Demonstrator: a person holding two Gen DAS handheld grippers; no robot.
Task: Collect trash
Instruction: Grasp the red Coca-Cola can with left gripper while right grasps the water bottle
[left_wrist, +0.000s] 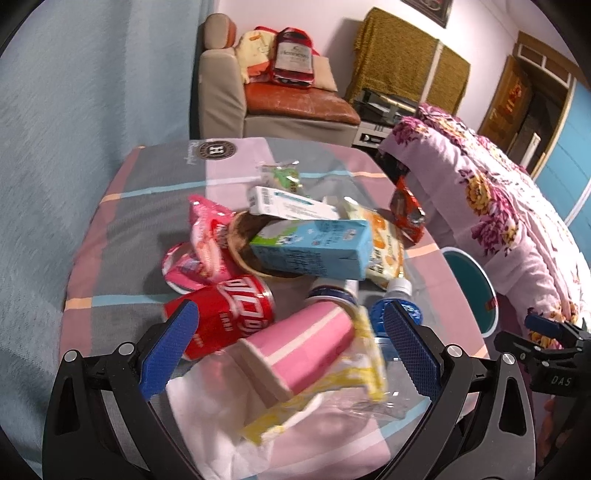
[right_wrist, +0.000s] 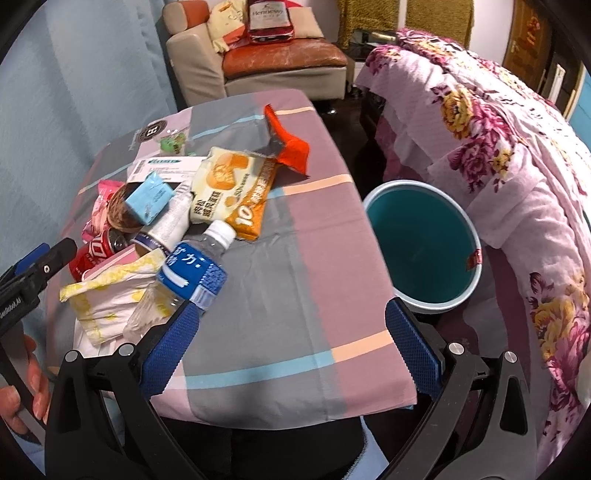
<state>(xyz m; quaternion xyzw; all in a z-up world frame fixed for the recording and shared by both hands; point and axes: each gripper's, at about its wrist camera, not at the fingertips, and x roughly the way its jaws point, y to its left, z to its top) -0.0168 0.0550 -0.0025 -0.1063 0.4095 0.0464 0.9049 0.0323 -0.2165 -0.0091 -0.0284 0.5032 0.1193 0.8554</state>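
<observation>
A heap of trash lies on the cloth-covered table (right_wrist: 303, 258). In the left wrist view my left gripper (left_wrist: 291, 325) is open just above the heap, its fingers on either side of a pink paper cup (left_wrist: 299, 347) lying on its side. Beside the cup are a red can (left_wrist: 229, 317), a blue carton (left_wrist: 314, 247), yellow wrapping (left_wrist: 365, 365) and a water bottle (left_wrist: 399, 306). My right gripper (right_wrist: 291, 325) hangs open over bare cloth at the table's front, the water bottle (right_wrist: 195, 269) by its left finger. The teal bin (right_wrist: 421, 243) stands on the floor to the right.
A bed with a floral cover (right_wrist: 498, 166) runs along the right, close behind the bin. An armchair (left_wrist: 280, 96) with bags stands beyond the table. A blue curtain (left_wrist: 74, 110) hangs at the left. A hand (right_wrist: 26, 384) holds the left gripper's handle.
</observation>
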